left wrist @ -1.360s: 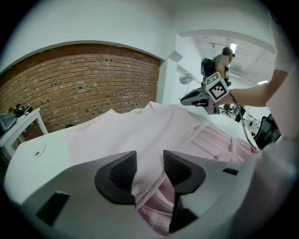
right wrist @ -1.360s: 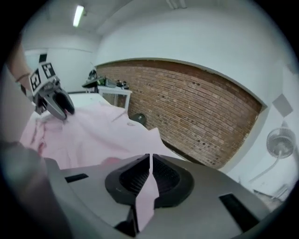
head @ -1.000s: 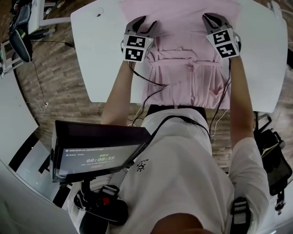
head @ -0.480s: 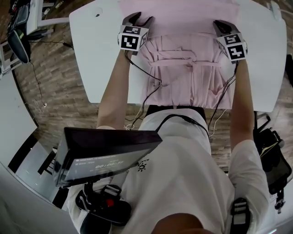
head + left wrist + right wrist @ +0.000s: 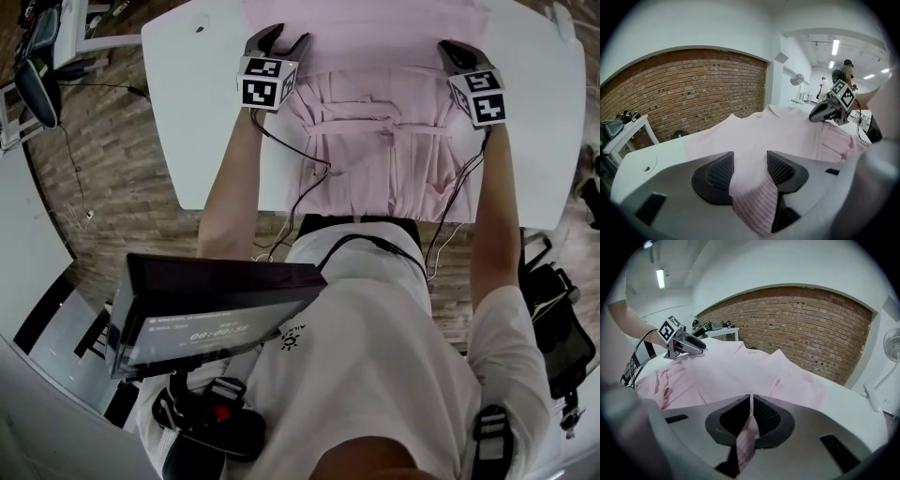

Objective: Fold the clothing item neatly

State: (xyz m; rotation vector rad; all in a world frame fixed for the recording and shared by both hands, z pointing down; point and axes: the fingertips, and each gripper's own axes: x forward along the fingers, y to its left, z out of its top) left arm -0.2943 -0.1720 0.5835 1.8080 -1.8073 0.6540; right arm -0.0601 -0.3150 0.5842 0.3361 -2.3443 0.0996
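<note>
**Lopsided release risk**

The pink shirt (image 5: 375, 56) is lying across the white table (image 5: 187, 141). The left tool (image 5: 750, 164) has just been opening, with cloth sitting loose between its jaws. The right tool (image 5: 751, 404) is clamping a shirt edge. A tug from that 1 side risks dragging the fold crooked.

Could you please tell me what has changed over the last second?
The left hand-held gripper and the right hand-held gripper drew apart across the shirt, spreading its folded-up part. The left one's jaws have just been opening, with cloth loose between them. The right one stays shut on the shirt, still on the table.
</note>
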